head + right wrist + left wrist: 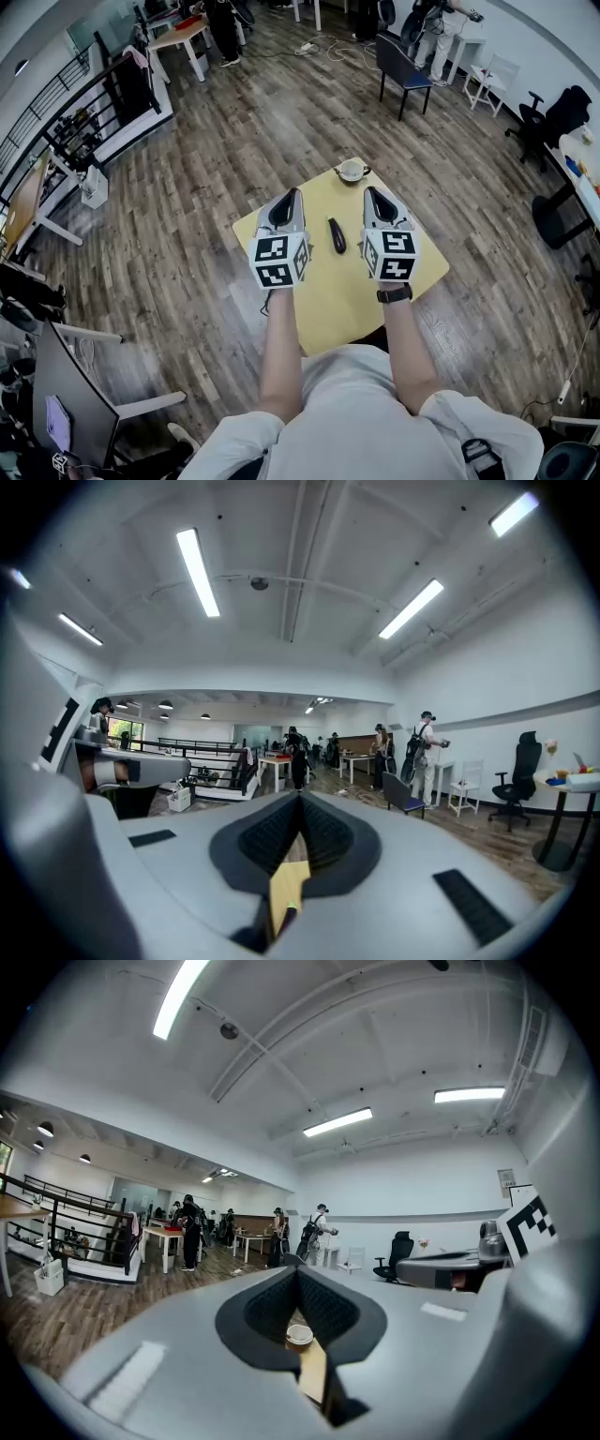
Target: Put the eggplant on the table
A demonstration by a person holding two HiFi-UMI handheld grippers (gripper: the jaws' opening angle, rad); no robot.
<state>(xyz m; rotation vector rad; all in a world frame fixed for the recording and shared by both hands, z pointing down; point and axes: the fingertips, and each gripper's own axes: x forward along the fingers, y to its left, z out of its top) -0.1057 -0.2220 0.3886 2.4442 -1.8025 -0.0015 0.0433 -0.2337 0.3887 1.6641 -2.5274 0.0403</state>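
Note:
The eggplant [336, 235], dark and slender, lies on the small yellow table [328, 300], in the gap between my two grippers. My left gripper [292, 192] hovers over the table just left of it, jaws together and nothing in them. My right gripper [372, 190] hovers just right of it, also shut and empty. In the left gripper view the closed jaws [297, 1271] point at a white cup [299, 1335]. The right gripper view shows its closed jaws [301, 797] over a strip of yellow table [289, 883].
The white cup [352, 170] stands at the table's far corner. Wood floor surrounds the table. A blue chair [403, 66] stands beyond it, a black railing [94, 103] far left, a monitor [70, 394] near left, a black office chair [553, 117] at right. People stand far back.

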